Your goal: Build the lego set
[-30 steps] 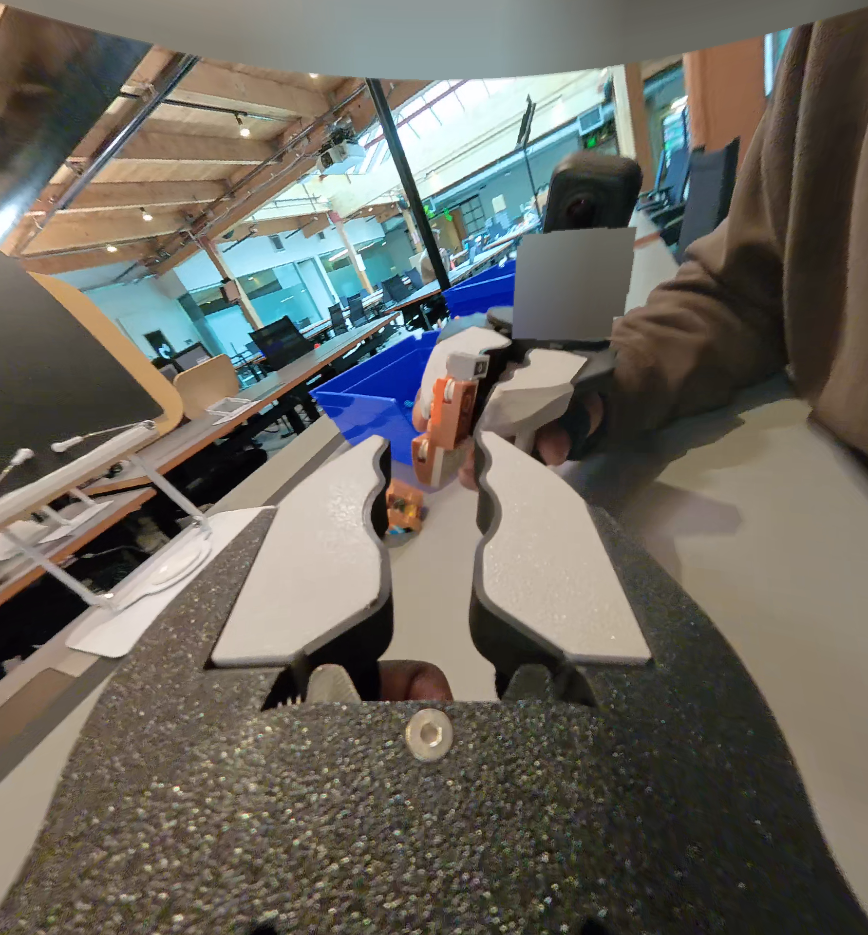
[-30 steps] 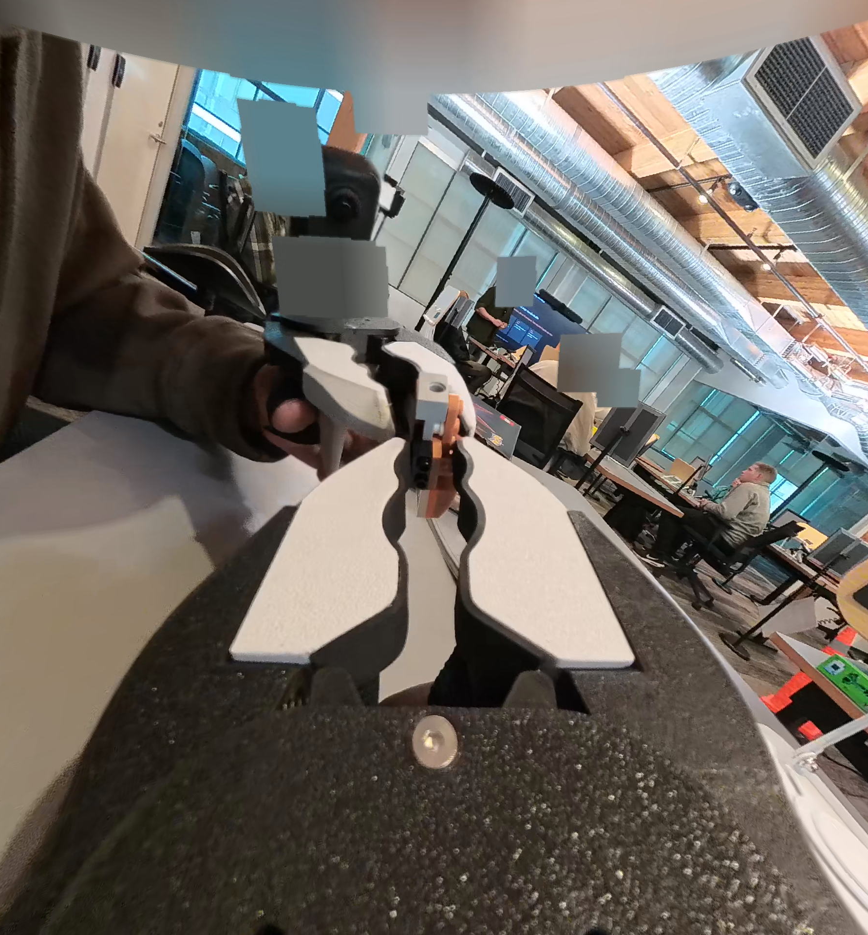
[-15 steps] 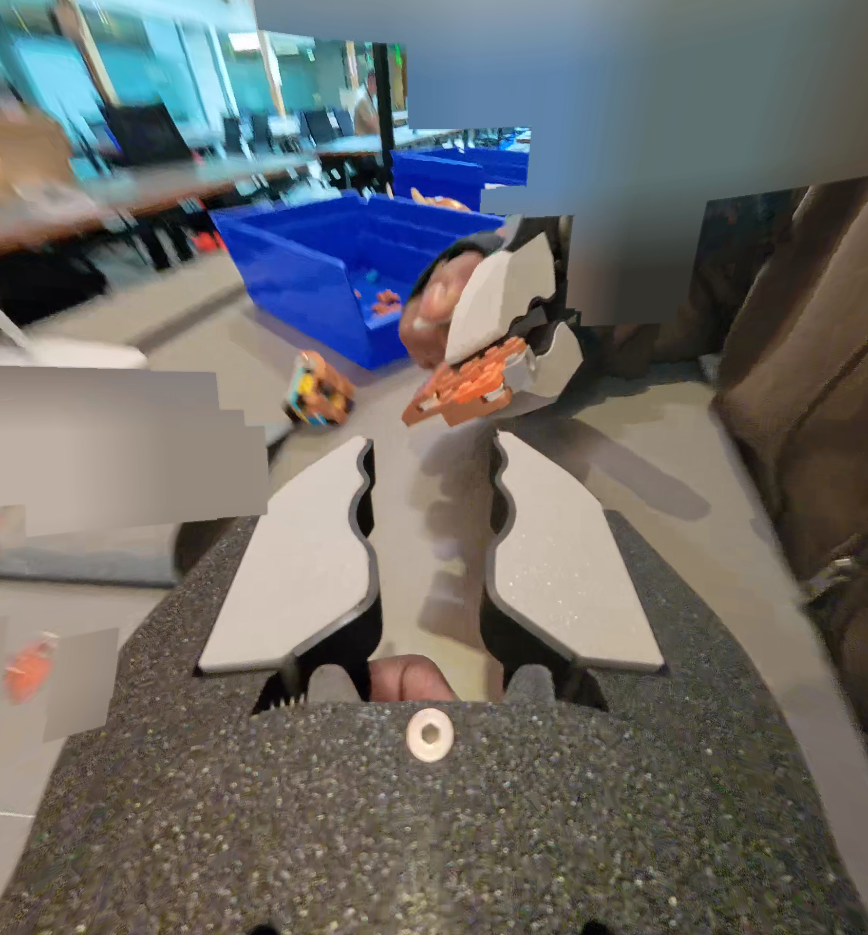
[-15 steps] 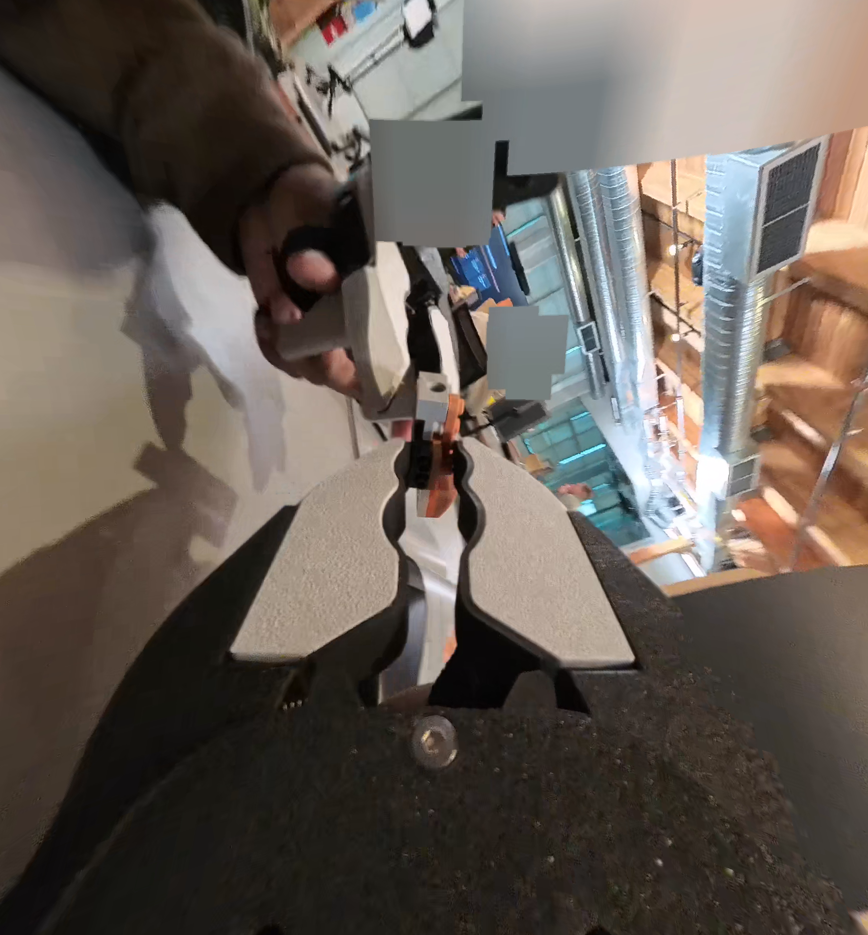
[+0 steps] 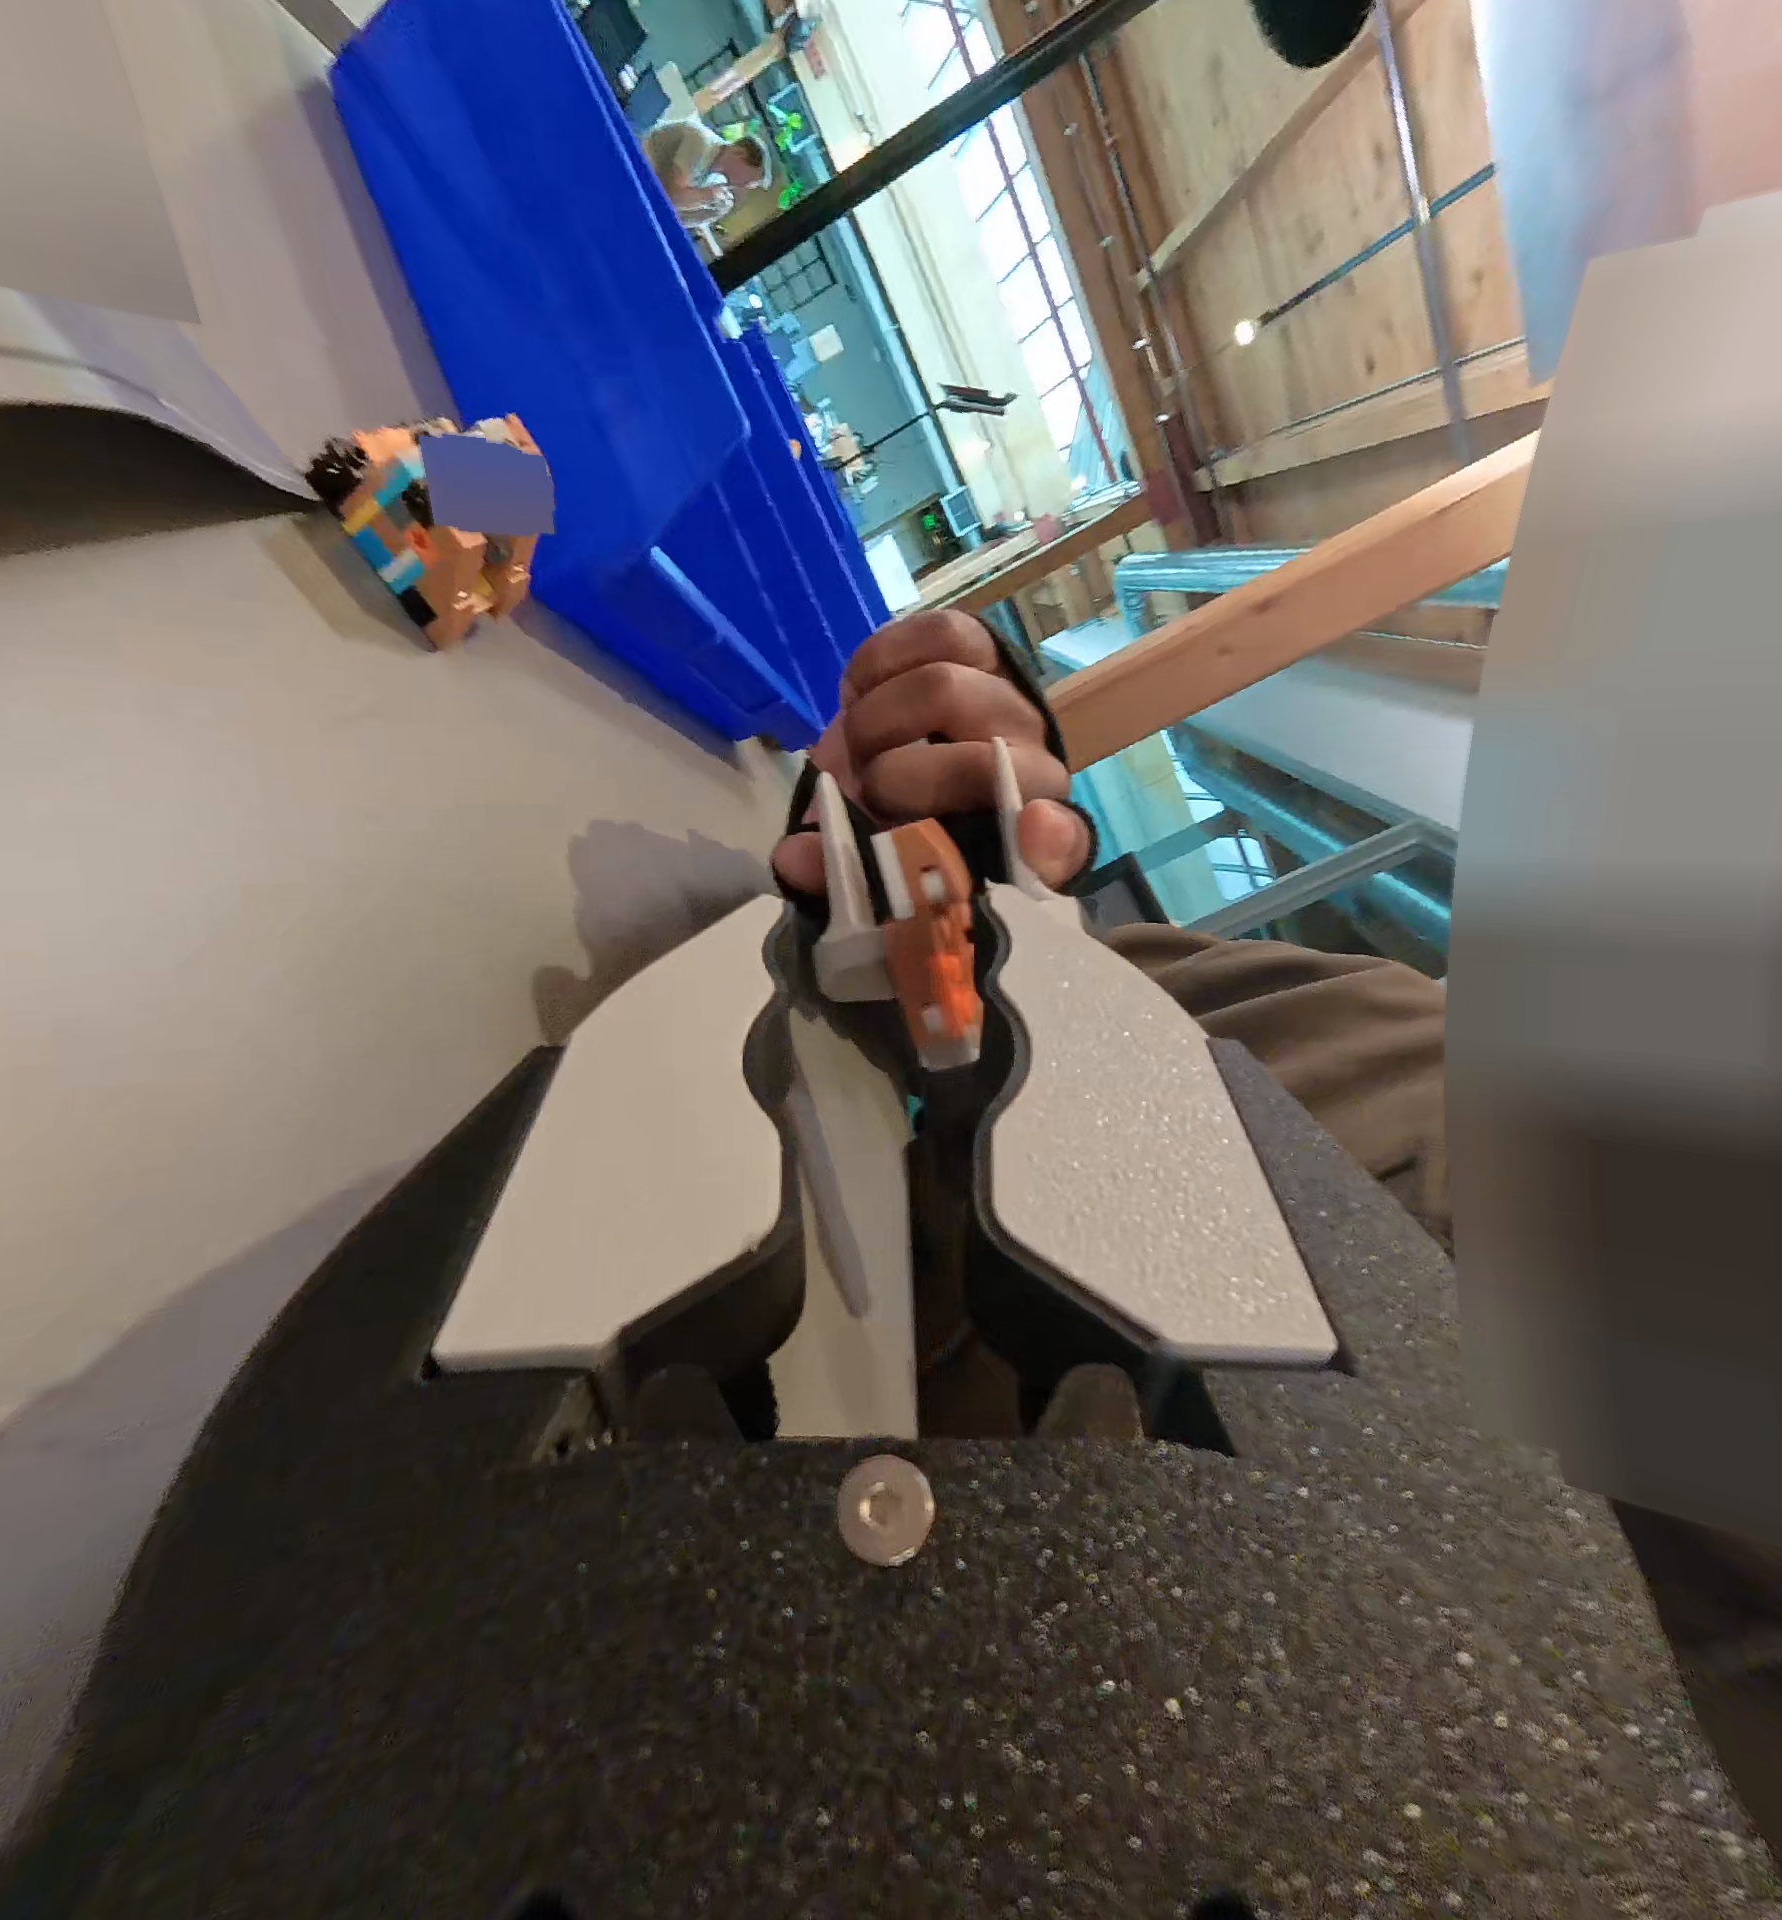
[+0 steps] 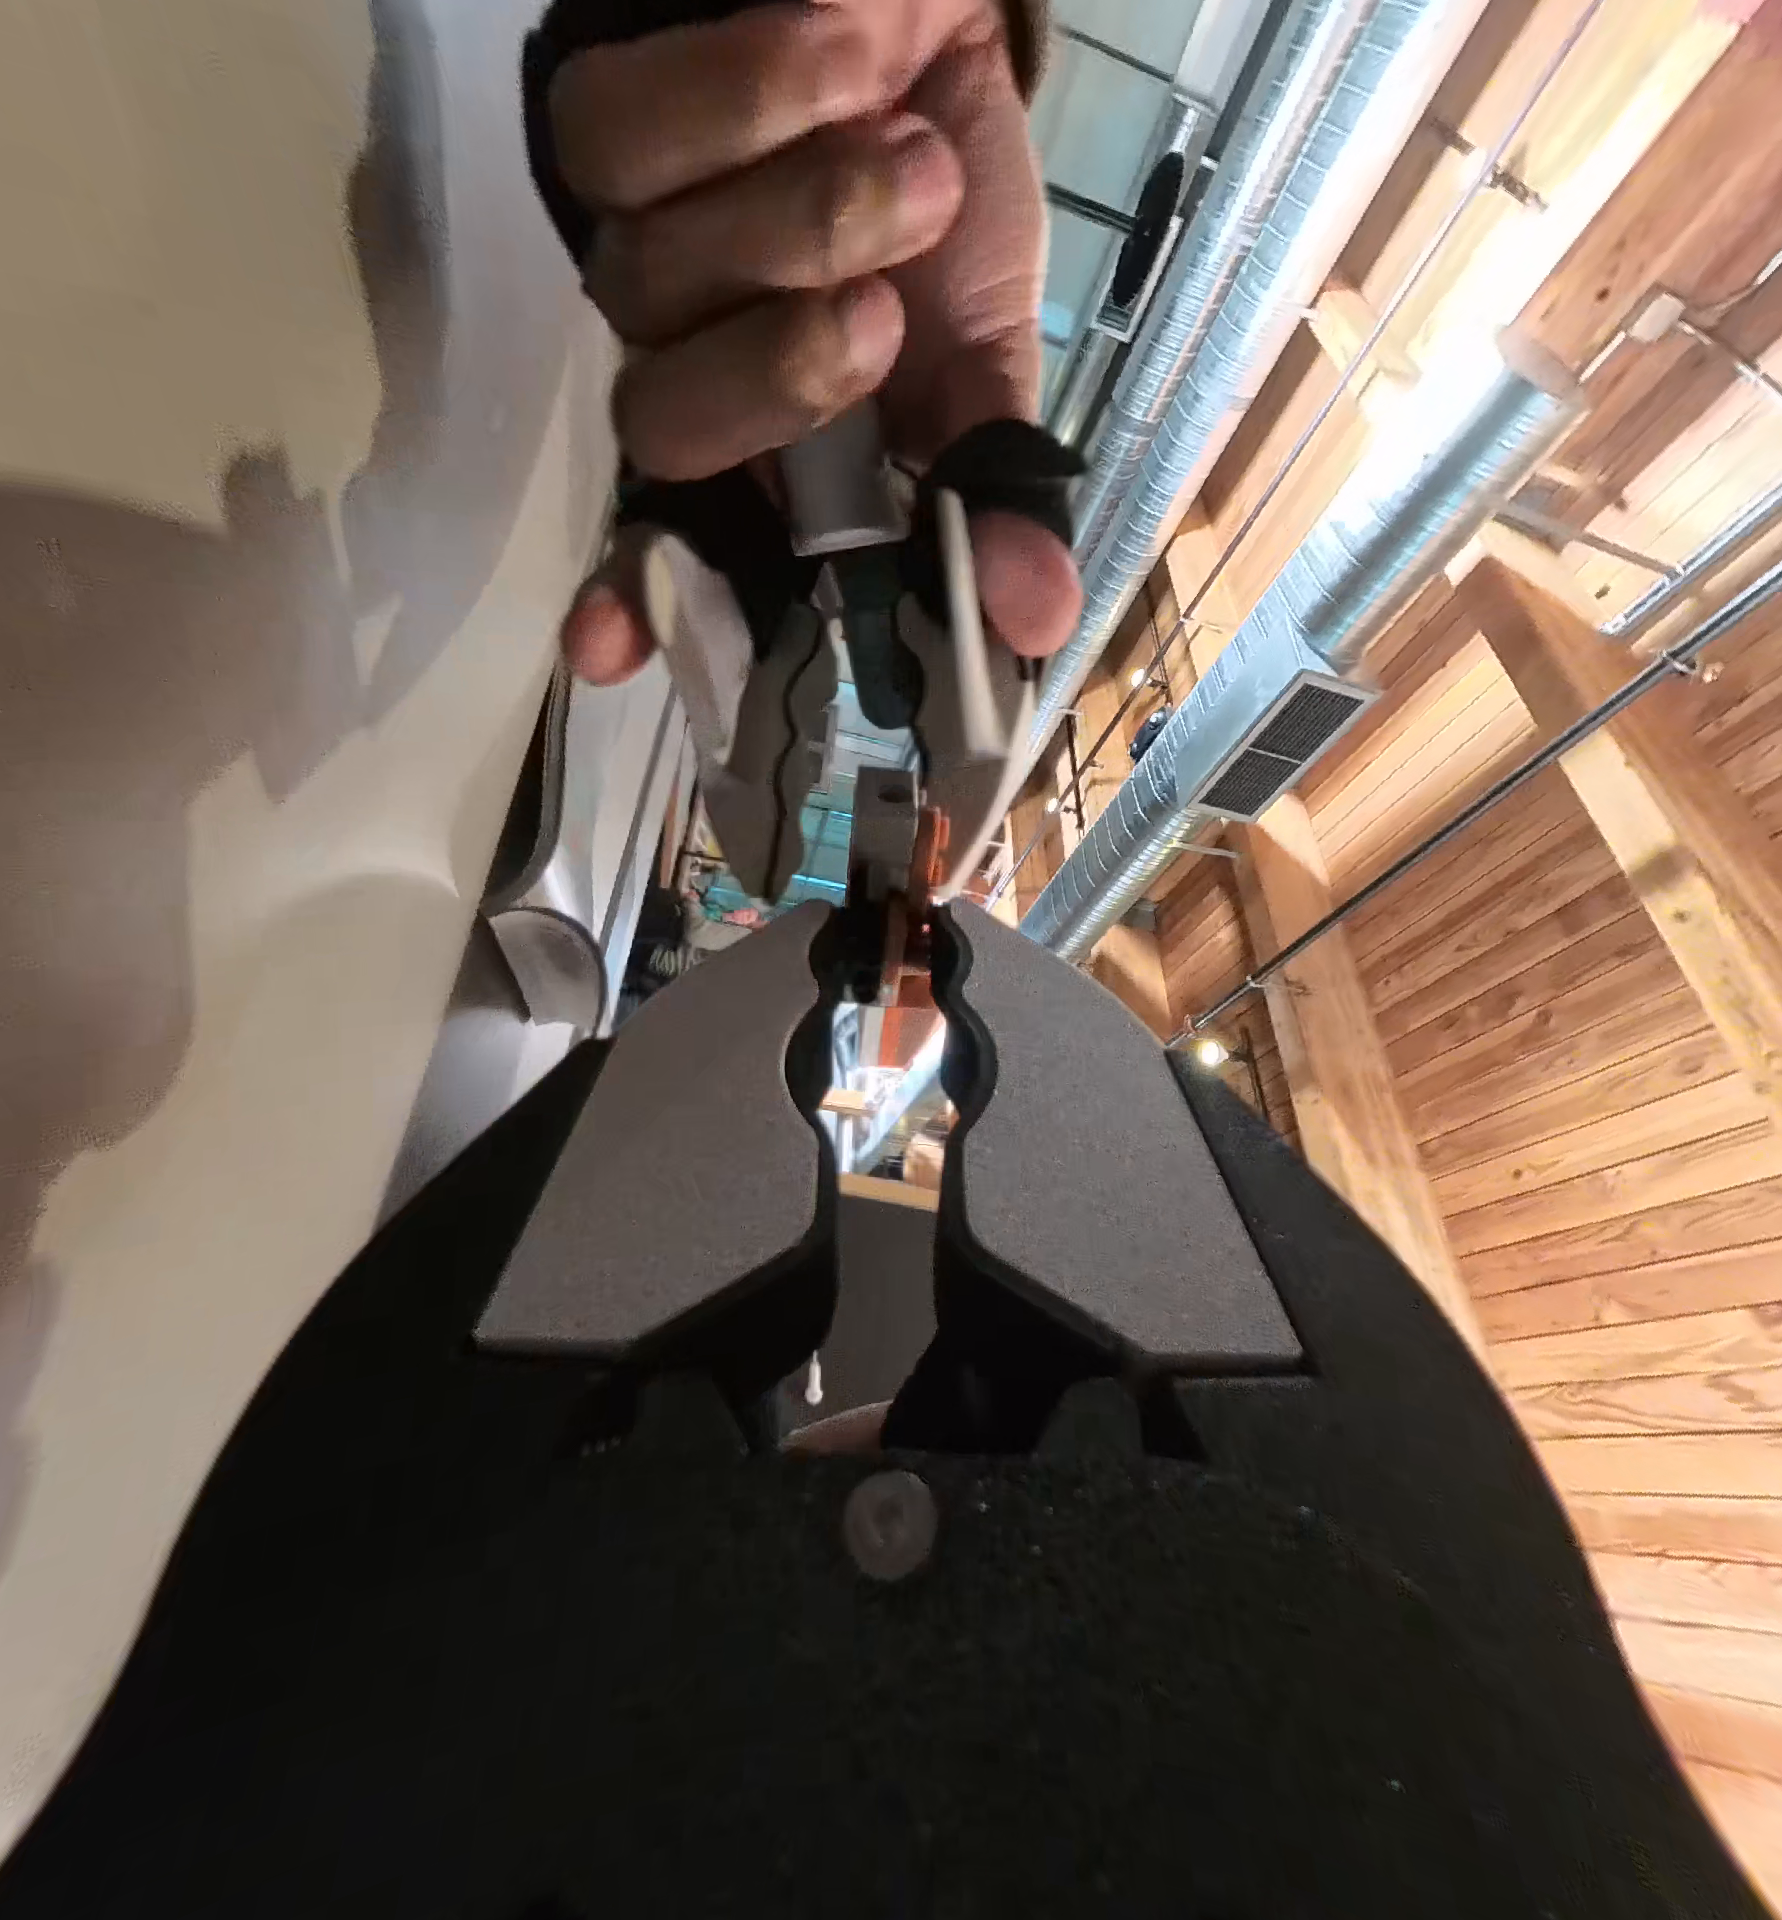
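We've got a plain pale grey table [image 5: 243, 883] here, smooth top, tilted hard in the left wrist view so it fills the left side. Sitting right on it, far off on the left, is a small lego figure [image 5: 430, 551] in orange, blue and black, partly covered by a blur patch. Just beside it on the right, a big blue bin [image 5: 554, 343] sits on the table too, with more blue bins lined up behind it. A curved pale sheet [image 5: 108, 416] lies on the table at the far left, its edge reaching the figure.
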The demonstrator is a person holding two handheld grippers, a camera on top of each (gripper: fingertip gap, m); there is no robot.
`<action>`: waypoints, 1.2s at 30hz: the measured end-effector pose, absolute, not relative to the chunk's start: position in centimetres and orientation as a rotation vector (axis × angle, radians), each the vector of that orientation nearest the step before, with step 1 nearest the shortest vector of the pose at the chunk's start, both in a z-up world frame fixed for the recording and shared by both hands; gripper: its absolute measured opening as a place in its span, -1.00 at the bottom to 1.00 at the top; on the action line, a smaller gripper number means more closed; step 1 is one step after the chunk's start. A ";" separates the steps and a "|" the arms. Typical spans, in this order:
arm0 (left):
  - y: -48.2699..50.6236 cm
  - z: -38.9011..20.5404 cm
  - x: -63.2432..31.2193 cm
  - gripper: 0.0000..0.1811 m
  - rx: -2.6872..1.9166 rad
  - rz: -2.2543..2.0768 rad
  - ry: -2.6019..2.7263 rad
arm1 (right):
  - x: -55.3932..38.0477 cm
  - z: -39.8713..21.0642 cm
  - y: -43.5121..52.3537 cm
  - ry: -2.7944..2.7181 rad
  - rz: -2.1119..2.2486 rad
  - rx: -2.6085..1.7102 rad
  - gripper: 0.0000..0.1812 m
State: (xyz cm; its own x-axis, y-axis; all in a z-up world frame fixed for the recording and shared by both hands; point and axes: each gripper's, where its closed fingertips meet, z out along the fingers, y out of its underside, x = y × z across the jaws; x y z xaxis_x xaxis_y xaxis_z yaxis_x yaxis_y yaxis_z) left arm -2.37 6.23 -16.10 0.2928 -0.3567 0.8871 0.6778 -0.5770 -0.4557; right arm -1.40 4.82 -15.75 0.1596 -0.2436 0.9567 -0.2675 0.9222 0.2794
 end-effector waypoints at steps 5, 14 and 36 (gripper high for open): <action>6.4 -15.6 -1.5 -0.58 -1.647 -1.486 -0.285 | -1.4 -16.1 5.0 -1.413 -0.021 0.472 -0.83; 6.9 -16.0 -0.5 -0.67 -1.642 -1.509 -0.262 | -1.5 -15.9 5.2 -1.376 -0.073 0.511 -0.83; 6.5 -12.3 -4.0 -0.82 -1.144 -1.483 -0.258 | -0.9 -12.5 6.1 -1.491 0.766 -0.228 -0.73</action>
State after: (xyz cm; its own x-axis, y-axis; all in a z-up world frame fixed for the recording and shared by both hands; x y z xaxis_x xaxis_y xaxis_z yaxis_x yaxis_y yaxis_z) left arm -3.98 6.53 -12.25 0.1666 -0.6361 0.7534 0.8529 -0.2905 -0.4339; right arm -0.86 6.06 -12.52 -0.1004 0.5828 0.8064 -0.3161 0.7498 -0.5813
